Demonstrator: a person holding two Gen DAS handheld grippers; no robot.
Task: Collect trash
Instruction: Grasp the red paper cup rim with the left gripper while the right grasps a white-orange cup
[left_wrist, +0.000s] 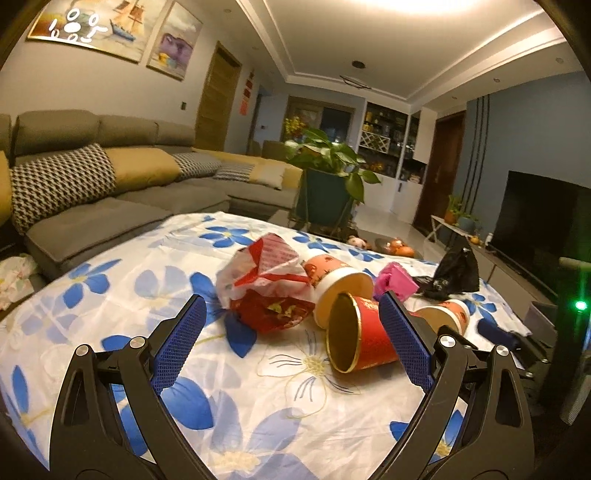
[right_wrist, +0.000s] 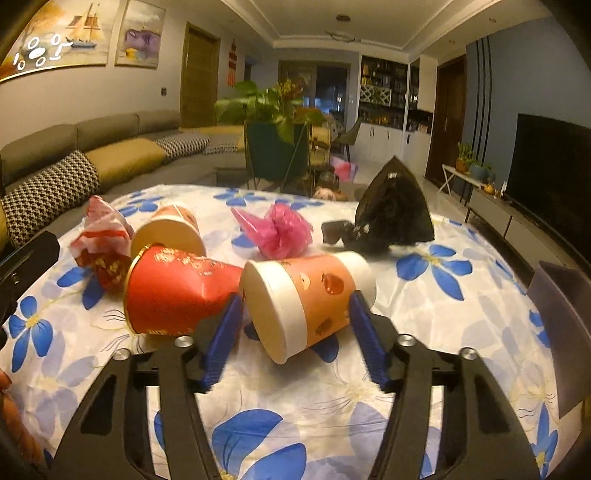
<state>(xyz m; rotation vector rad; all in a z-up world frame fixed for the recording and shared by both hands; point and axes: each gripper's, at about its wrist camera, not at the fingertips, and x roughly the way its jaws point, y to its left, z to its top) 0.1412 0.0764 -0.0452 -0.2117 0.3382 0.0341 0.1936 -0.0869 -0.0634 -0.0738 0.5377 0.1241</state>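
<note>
Trash lies on a table under a blue-flowered cloth (left_wrist: 110, 295). My left gripper (left_wrist: 291, 297) is open; a red paper cup (left_wrist: 369, 343) lies on its side against the inner face of its right finger, and a crumpled red-and-white wrapper (left_wrist: 266, 280) sits just past the tips. An orange-and-white cup (left_wrist: 332, 284) lies behind them. My right gripper (right_wrist: 295, 297) straddles another orange-and-white cup (right_wrist: 306, 302), also on its side. Both pads sit close beside that cup, and I see no squeeze. A pink bag (right_wrist: 280, 230) and a black bag (right_wrist: 395, 206) lie farther back.
A grey sofa (left_wrist: 110, 206) runs along the left. A potted plant (left_wrist: 332, 177) stands beyond the table, and a TV (left_wrist: 543, 218) is at the right. A grey box (right_wrist: 565, 332) sits at the table's right edge. A fingertip (right_wrist: 4, 380) shows at lower left.
</note>
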